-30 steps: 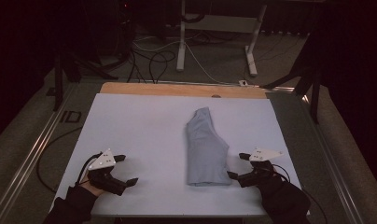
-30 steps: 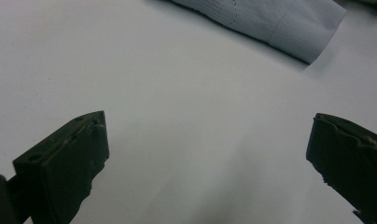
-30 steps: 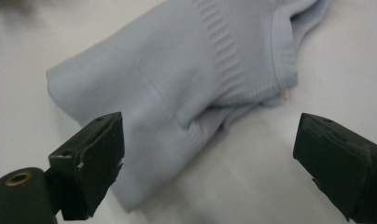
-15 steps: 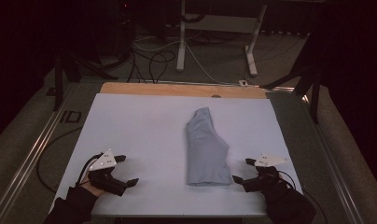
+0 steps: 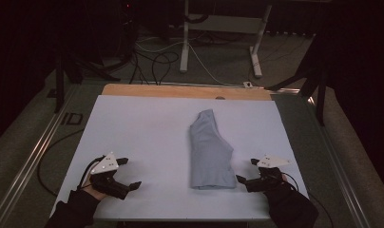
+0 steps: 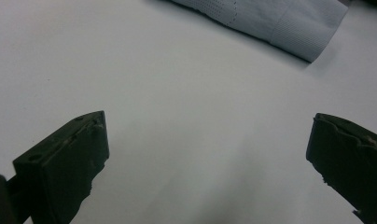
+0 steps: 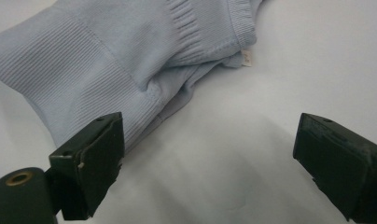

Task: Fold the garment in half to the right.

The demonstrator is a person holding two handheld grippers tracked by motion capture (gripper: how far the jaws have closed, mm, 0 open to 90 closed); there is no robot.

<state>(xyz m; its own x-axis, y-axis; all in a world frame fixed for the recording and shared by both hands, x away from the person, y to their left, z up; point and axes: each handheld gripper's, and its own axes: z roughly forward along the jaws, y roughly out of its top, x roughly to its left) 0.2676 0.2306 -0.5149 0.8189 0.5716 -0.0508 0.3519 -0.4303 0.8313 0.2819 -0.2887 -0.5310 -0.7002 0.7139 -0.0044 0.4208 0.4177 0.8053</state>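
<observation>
A folded pale blue ribbed knit garment (image 5: 210,152) lies a little right of centre on the white sheet-covered table (image 5: 138,128), its long axis running away from the person and its broad ribbed hem end nearest the front edge. The right gripper (image 5: 247,172) rests on the sheet just beside the garment's near right corner, jaws spread wide and holding nothing; in the right gripper view the cloth's ribbed edge (image 7: 98,88) sits against the inner side of one jaw while the other jaw stands over bare sheet. The left gripper (image 5: 131,173) lies well apart from the garment toward the front left, jaws also spread and empty, and its own view shows the hem corner (image 6: 298,28) far off at the top. The main risk, as I judge it, is a poor bite: closing the right jaws from here would catch only the top fold or a sliver of hem, so the layers would peel apart and the fold would open when lifted. A low approach could also pinch the white sheet along with the cloth and drag it. With the left gripper so far away, a one-sided pull would swing the garment and skew it, since knit fabric stretches and slides easily on a smooth cover.
</observation>
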